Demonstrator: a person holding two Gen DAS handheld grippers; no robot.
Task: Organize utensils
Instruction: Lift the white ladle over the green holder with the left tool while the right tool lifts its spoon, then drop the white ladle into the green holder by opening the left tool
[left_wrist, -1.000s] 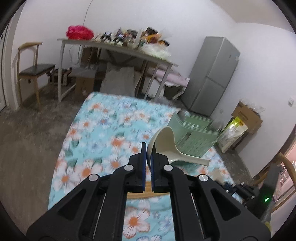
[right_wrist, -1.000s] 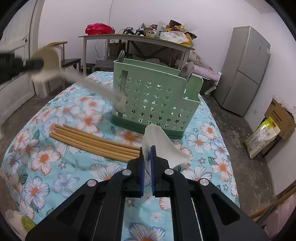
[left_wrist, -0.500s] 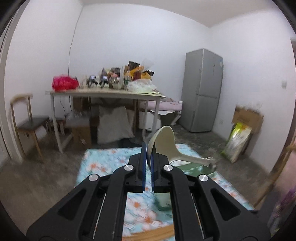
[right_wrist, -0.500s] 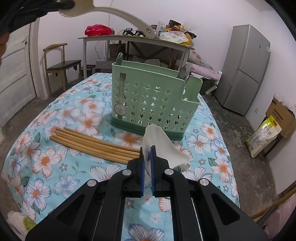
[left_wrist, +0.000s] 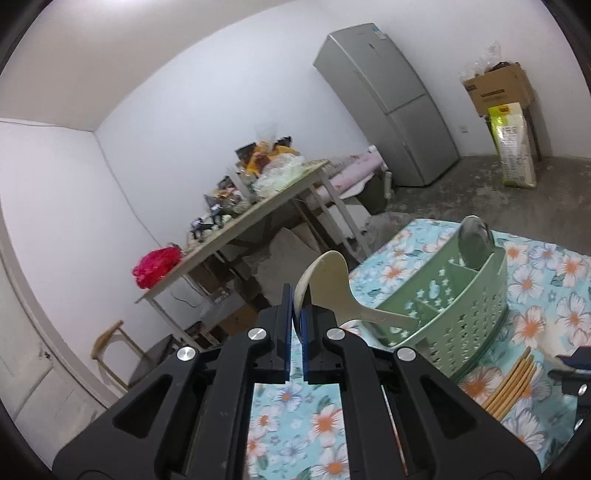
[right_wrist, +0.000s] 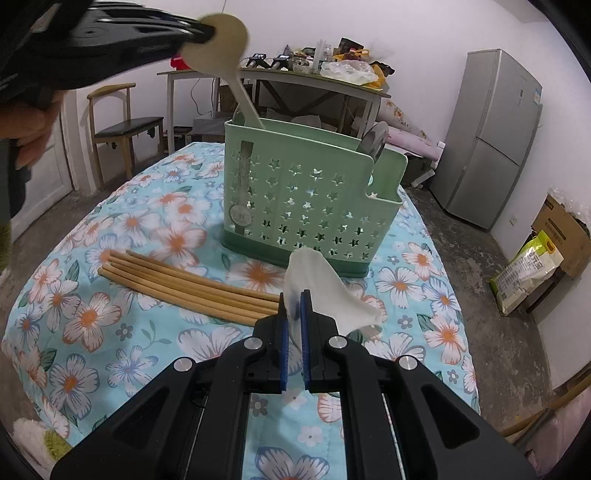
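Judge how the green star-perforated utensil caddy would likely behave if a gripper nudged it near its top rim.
The green utensil caddy looks like thin perforated plastic, so probably light. It stands tall on a soft flowered cloth, so a high push may tip it rather than slide it. The metal spoon at one end might shift its balance slightly.

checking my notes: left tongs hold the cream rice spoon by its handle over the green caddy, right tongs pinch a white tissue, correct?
One slip: the left tongs grip the cream rice spoon by its bowl, not its handle; the handle points into the green caddy, as the right wrist view shows. The right tongs do pinch the white tissue.
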